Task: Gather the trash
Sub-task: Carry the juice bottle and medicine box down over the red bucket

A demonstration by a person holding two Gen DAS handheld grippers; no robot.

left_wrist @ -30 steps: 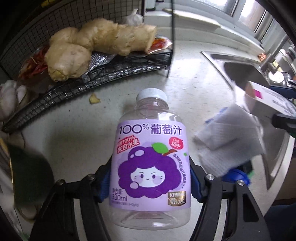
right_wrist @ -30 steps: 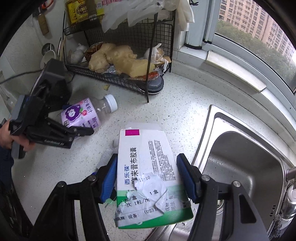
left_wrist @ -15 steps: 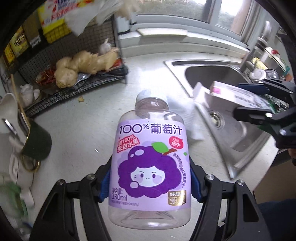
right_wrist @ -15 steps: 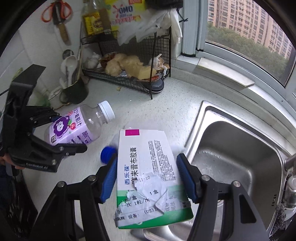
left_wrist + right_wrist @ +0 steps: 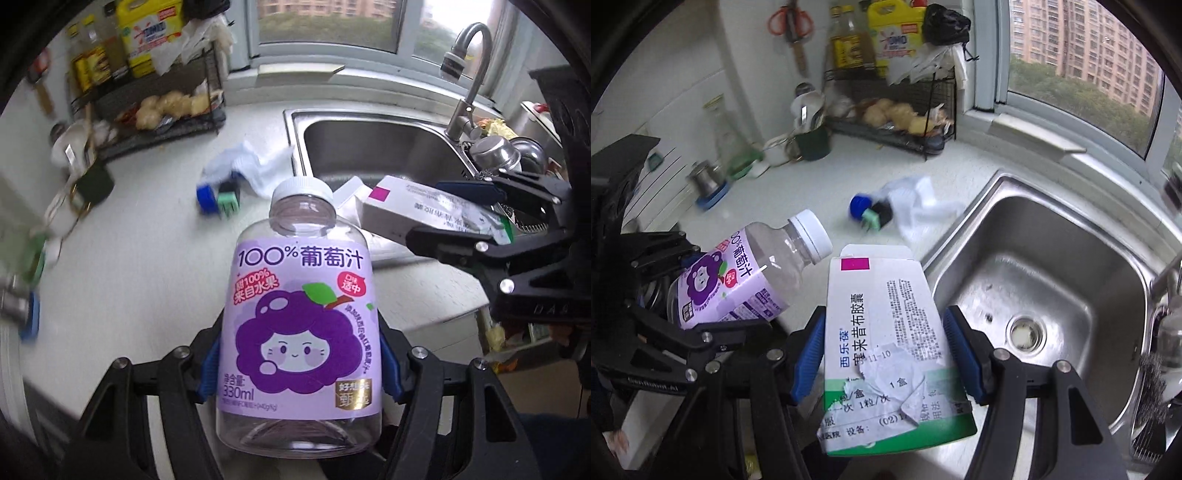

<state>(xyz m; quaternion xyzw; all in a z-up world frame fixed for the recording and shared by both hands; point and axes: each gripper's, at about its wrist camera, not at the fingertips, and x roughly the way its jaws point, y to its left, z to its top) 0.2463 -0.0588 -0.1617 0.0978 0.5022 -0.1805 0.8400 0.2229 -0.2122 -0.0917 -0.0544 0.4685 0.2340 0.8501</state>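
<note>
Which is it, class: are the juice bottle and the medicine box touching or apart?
Apart. In the right wrist view, a strip of countertop shows between the juice bottle cap and the medicine box.

I see an empty grape-juice bottle (image 5: pixel 301 314) with a purple label, a torn medicine box (image 5: pixel 886 343), and crumpled tissue (image 5: pixel 919 206) beside the sink.

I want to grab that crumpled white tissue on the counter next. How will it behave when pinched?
The tissue looks thin and crumpled, so likely floppy and very light. It drapes beside the blue cap by the sink rim; it may drag the cap.
</note>
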